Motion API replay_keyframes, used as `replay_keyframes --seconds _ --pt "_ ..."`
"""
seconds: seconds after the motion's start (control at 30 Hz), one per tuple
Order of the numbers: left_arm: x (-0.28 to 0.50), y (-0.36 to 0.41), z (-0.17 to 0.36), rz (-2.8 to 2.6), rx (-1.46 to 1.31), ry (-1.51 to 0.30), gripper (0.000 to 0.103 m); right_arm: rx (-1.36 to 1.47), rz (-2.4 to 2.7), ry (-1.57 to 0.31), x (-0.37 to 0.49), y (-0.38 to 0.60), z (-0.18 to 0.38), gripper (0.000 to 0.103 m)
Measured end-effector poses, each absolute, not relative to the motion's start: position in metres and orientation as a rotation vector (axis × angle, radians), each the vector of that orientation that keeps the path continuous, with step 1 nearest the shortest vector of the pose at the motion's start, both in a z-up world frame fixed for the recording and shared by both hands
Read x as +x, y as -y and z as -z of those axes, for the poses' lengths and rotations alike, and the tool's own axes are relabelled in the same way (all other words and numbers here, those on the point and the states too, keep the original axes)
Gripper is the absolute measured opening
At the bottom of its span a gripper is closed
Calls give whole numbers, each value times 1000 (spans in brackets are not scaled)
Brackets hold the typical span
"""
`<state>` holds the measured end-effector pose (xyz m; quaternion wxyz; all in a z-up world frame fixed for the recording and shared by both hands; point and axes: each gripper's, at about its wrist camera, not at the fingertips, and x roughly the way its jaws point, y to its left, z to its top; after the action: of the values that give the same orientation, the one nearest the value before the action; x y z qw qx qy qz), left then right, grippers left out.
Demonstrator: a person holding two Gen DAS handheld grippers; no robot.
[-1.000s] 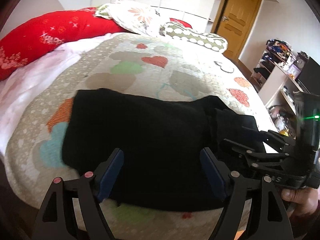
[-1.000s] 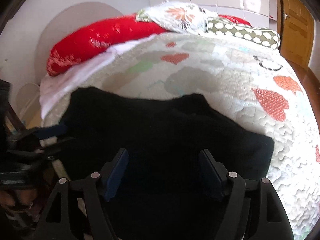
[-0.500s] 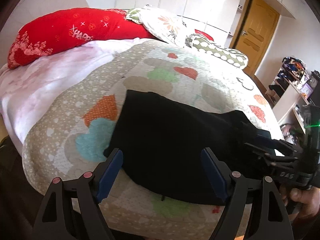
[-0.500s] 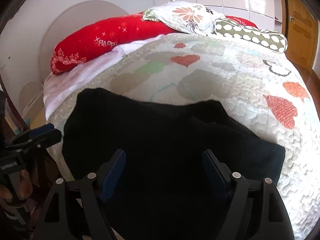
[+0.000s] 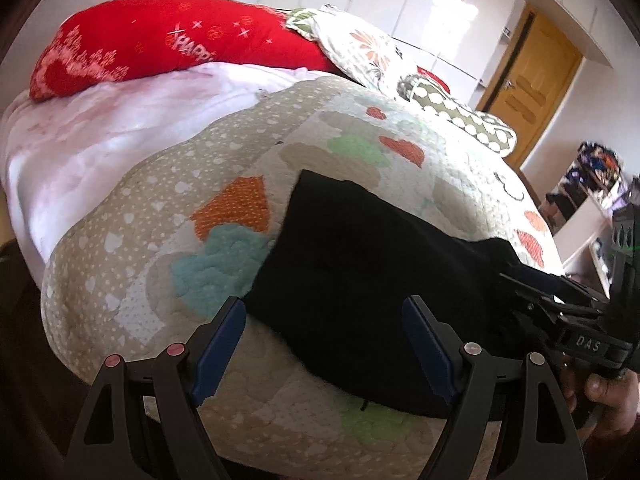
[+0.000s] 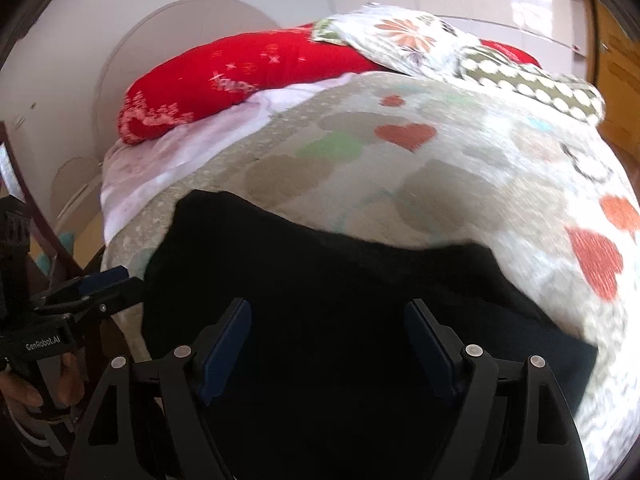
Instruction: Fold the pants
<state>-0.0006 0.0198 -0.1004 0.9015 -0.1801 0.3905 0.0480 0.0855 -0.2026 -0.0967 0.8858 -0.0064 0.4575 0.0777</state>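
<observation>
The black pants lie folded in a flat block on the quilted bed cover near the bed's front edge; they fill the lower half of the right wrist view. My left gripper is open and empty, held just off the pants' near left corner. My right gripper is open and empty, hovering over the pants' near edge. The right gripper also shows at the right of the left wrist view, and the left gripper shows at the left of the right wrist view.
The heart-patterned quilt covers the bed. A red pillow, a floral pillow and a dotted pillow lie at the head. A wooden door and cluttered shelves stand at the right.
Both grippers have pulled back from the pants and stayed open. The left wrist view has swung left, so the pants now sit further right in it.
</observation>
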Motion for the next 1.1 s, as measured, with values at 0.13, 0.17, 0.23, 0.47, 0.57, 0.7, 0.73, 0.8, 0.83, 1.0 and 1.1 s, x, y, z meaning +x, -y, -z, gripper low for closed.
replay_keyframes --seconds 0.13,0.17,0.23,0.47,0.57,0.7,0.73,0.8,0.83,1.0,1.1 --pt "-9 -35 110 -118 -425 -821 81 -61 -223 -964 112 180 101 83" --pt "-10 -38 112 -120 -434 -824 81 -71 -231 -978 118 175 104 83" --pt "-12 -40 115 -124 -447 -827 81 -89 -250 -1001 134 163 111 83" --pt "1 -37 131 -119 -497 -831 81 -147 -313 -1048 179 128 130 83" --pt "11 -36 143 -112 -529 -864 82 -163 -324 -1069 190 119 140 83" --pt "23 -37 144 -125 -514 -853 85 -140 -335 -1100 204 119 152 86" --pt "26 -36 145 -128 -517 -855 85 -132 -340 -1102 206 119 154 87" --pt "31 -37 148 -134 -517 -852 86 -114 -347 -1109 210 121 157 88" --pt "32 -35 149 -137 -512 -850 87 -102 -353 -1113 212 122 159 88" --pt "40 -33 153 -146 -497 -849 90 -38 -386 -1113 220 128 161 88" --pt "39 -33 152 -146 -501 -845 91 -30 -407 -1110 222 124 161 87"
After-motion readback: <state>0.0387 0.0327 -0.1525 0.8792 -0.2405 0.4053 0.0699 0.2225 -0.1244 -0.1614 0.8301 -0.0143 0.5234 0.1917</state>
